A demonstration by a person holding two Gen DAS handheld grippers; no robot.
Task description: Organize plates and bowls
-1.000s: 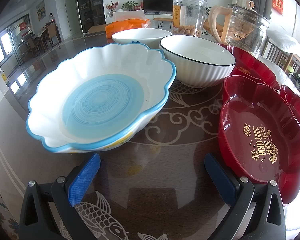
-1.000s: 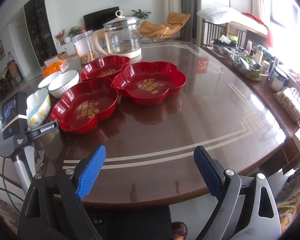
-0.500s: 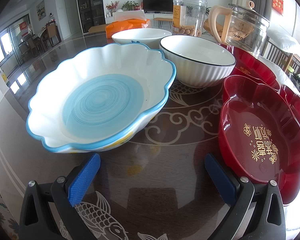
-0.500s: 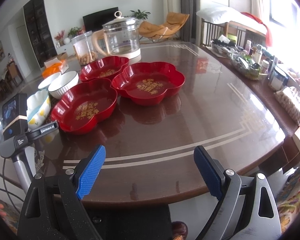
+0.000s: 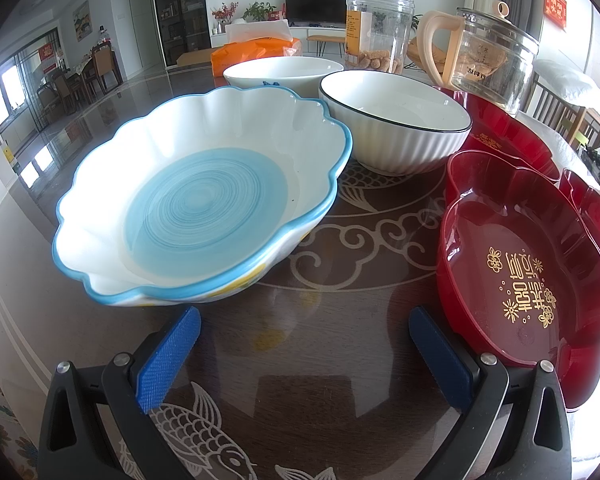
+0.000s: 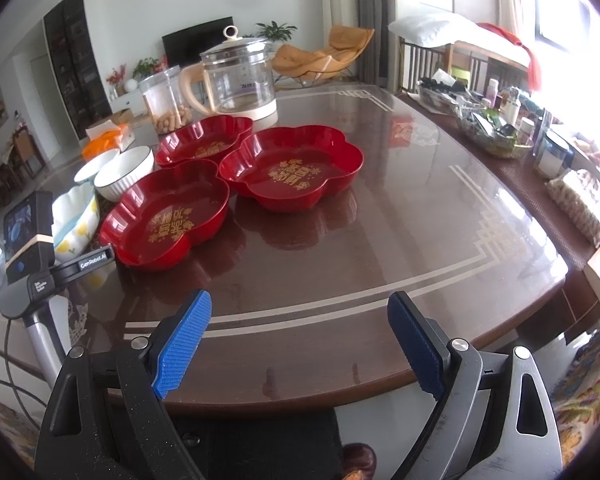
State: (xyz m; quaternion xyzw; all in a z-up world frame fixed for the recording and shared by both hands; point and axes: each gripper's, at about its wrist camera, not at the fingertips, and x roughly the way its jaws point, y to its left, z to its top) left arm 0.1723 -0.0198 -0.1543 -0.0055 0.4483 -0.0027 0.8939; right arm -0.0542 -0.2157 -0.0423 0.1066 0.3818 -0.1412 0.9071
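Three red plates [image 6: 168, 224] clustered mid-counter, three bowls [image 5: 204, 196] toward its left edge. Left gripper [image 5: 304, 344] and right gripper [image 6: 300, 344] both empty, jaws spread wide. Best to pinch a plate rim squarely, lift level, then nest onto its neighbour.

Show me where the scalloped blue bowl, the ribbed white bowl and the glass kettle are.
scalloped blue bowl [image 5: 204, 208], left wrist view, on its blue inner base.
ribbed white bowl [image 5: 404, 146], left wrist view, on its ribbed outer wall.
glass kettle [image 6: 240, 80], right wrist view, on its clear glass body.
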